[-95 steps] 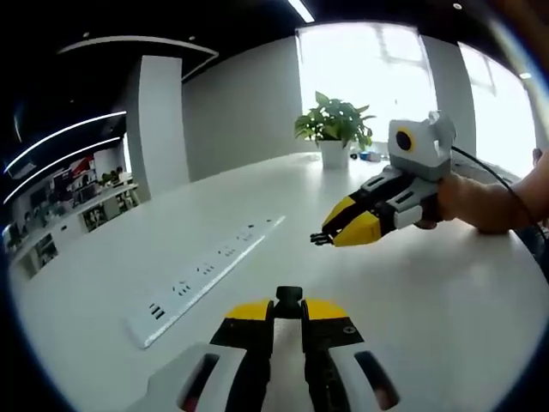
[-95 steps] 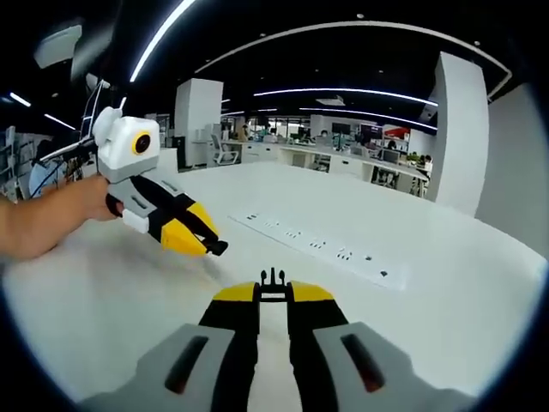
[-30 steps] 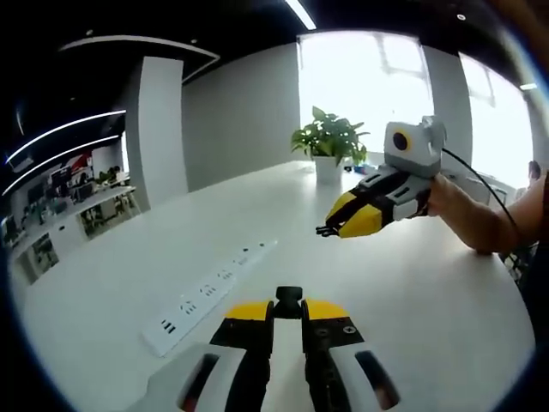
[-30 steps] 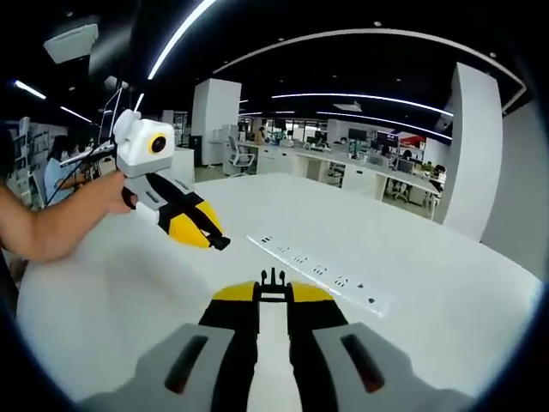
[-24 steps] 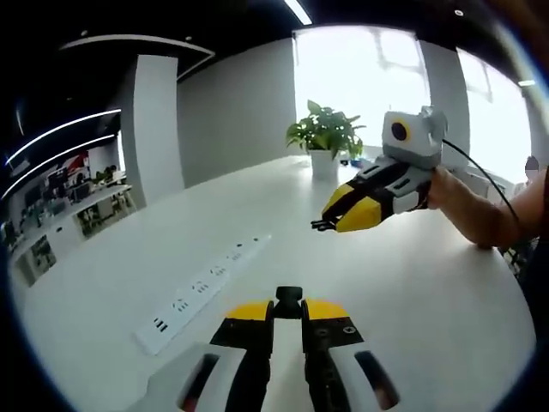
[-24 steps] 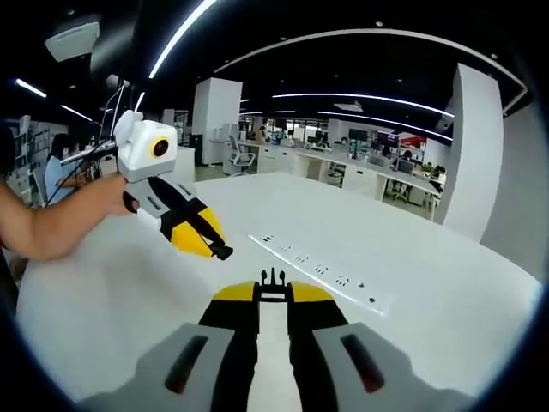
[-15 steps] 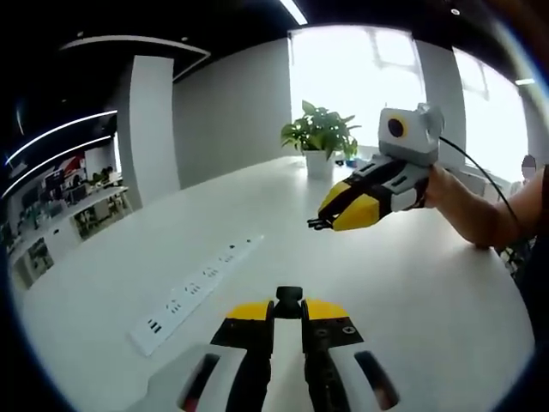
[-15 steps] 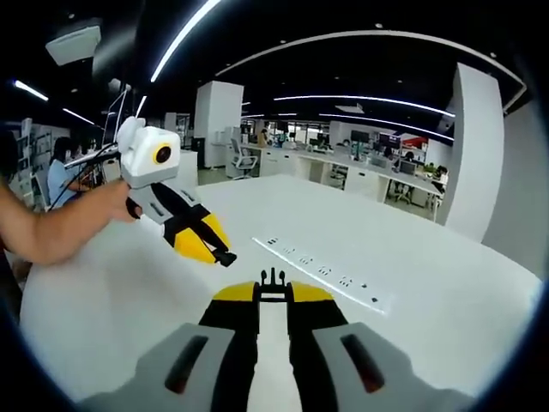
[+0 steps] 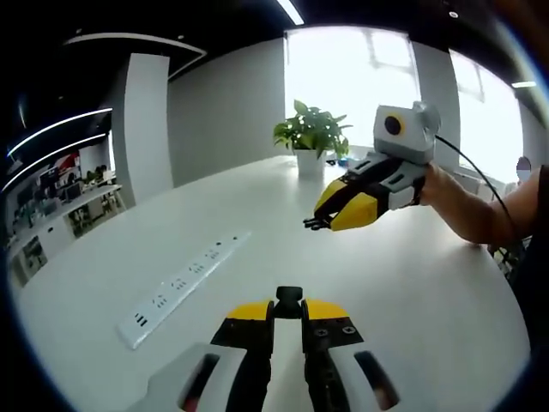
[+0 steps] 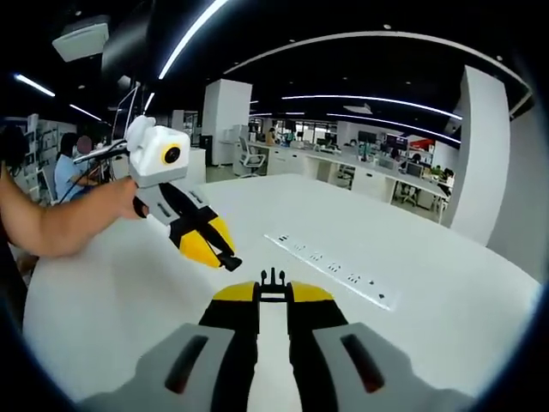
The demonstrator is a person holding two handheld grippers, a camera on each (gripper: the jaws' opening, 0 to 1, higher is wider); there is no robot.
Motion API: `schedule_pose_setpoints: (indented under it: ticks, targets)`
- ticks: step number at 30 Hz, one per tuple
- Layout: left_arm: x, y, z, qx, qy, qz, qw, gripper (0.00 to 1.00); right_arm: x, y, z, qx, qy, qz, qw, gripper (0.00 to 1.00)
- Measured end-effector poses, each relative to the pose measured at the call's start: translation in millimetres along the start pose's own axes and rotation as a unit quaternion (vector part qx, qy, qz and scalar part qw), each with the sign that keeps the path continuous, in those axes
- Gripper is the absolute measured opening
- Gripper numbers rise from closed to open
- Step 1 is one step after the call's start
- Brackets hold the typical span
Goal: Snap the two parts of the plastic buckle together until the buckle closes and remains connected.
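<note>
White counter (image 9: 412,283) carries one power strip (image 9: 180,279); above it, left gripper (image 9: 288,299) and right gripper (image 10: 273,278) each pinch one buckle part.

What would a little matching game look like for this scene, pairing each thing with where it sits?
Things:
1. potted plant
2. power strip
3. pronged buckle part
4. socket buckle part

Places:
A. in the left gripper
B. flat on the white table
C. far table edge, by the window
D. in the right gripper

Pairs: 1-C, 2-B, 3-D, 4-A
</note>
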State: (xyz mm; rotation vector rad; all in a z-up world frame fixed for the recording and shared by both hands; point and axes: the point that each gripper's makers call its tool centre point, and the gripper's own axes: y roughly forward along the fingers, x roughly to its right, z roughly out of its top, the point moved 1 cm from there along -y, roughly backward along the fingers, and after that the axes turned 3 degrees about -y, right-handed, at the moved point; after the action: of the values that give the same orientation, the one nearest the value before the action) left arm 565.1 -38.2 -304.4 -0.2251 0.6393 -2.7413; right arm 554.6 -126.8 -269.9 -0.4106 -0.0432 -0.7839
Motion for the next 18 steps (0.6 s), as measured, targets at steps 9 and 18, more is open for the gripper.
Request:
schedule_pose_setpoints:
  ticks: [9,18]
  targets:
    - [4.4,-5.9,-0.5,0.004,-0.001,0.001,1.0,0.1,-6.6,0.3,1.4,0.003,-0.001,0.006,1.0,0.11]
    - [9.8,-6.6,-8.2,-0.002,-0.001,0.0,1.0,0.1,-14.3,-0.9,-1.7,0.0,-0.004,0.011,0.9999,0.11]
